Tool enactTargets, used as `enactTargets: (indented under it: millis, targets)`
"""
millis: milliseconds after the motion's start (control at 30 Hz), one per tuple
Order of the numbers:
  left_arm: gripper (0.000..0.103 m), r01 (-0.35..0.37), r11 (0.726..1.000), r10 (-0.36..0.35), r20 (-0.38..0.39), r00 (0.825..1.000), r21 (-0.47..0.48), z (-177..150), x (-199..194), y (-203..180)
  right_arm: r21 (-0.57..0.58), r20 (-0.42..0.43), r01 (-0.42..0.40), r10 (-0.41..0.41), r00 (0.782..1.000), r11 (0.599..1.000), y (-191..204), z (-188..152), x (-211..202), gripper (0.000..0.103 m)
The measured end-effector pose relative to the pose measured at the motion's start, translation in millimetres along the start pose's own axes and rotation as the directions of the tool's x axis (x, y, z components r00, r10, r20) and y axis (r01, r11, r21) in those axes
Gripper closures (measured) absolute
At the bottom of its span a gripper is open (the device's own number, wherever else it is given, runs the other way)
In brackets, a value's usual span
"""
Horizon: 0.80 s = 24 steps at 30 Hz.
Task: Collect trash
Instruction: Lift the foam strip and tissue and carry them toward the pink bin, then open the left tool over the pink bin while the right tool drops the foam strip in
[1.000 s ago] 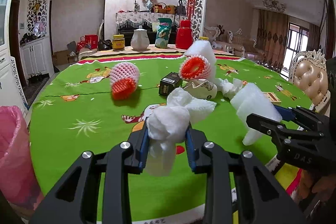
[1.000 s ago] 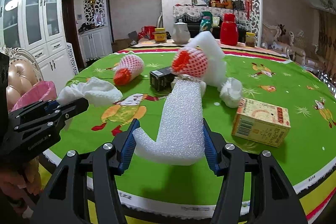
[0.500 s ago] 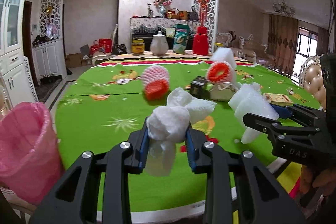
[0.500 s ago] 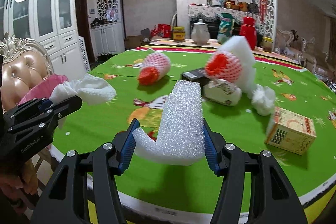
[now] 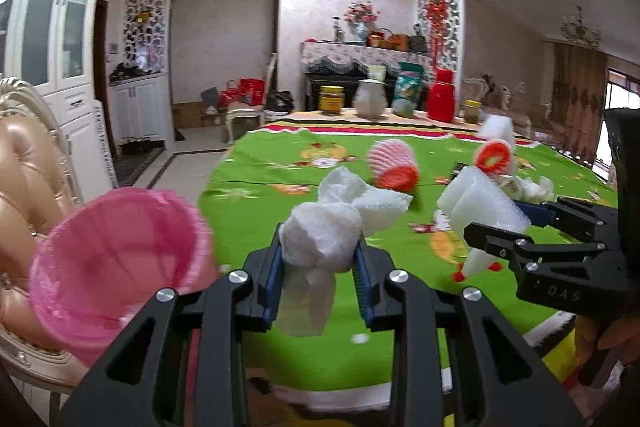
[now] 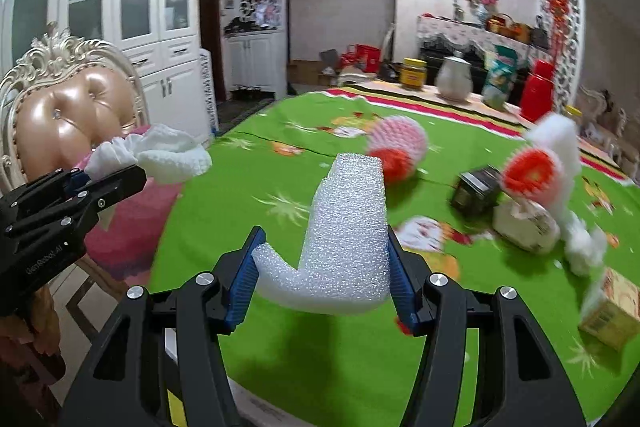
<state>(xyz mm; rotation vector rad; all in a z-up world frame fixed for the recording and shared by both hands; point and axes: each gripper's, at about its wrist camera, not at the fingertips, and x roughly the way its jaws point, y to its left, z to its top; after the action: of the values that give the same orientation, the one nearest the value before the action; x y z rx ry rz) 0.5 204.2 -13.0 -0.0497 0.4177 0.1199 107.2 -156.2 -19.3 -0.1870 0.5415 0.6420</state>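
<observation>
My left gripper (image 5: 320,267) is shut on a crumpled white tissue (image 5: 332,223), held in the air near the table's left edge. The same tissue (image 6: 160,151) shows at the left of the right wrist view. A white foam piece (image 6: 348,239) is clamped between the blue pads of my right gripper (image 6: 324,279), which is shut on it; it appears at the right of the left wrist view as foam piece (image 5: 476,207). A bin lined with a pink bag (image 5: 116,255) stands on a chair to the lower left of the tissue. More trash lies on the green tablecloth (image 6: 280,339).
On the table lie two red-and-pink foam fruit nets (image 6: 400,147) (image 6: 532,171), a black box (image 6: 476,191), a white packet (image 6: 524,223), a crumpled tissue (image 6: 584,243) and a yellow carton (image 6: 612,311). A padded gold chair (image 6: 68,111) stands left. Jars and a jug stand at the far edge.
Both grippers have swung left with their loads still held. The pink-lined bin has come much further into the left wrist view, and the table items have shifted right.
</observation>
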Motion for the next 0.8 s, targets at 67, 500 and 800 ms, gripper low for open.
enactTargets:
  millis: [67,500,800]
  targets:
    - [0.073,-0.029,0.999,0.029,0.002,1.000,-0.016,-0.4,-5.3,15.5,-0.014,0.002,-0.024,0.024,1.000,1.000,11.4,6.7,6.4,0.048]
    - [0.073,-0.232,0.964,0.235,0.002,0.972,-0.126,2.7,-30.4,132.9,-0.121,0.007,-0.192,0.195,0.981,0.974,96.8,50.7,47.1,0.047]
    - [0.071,-0.272,0.944,0.257,-0.101,0.961,-0.184,1.7,0.9,200.8,-0.183,-0.016,-0.324,0.327,0.945,0.928,146.1,67.8,71.5,0.047]
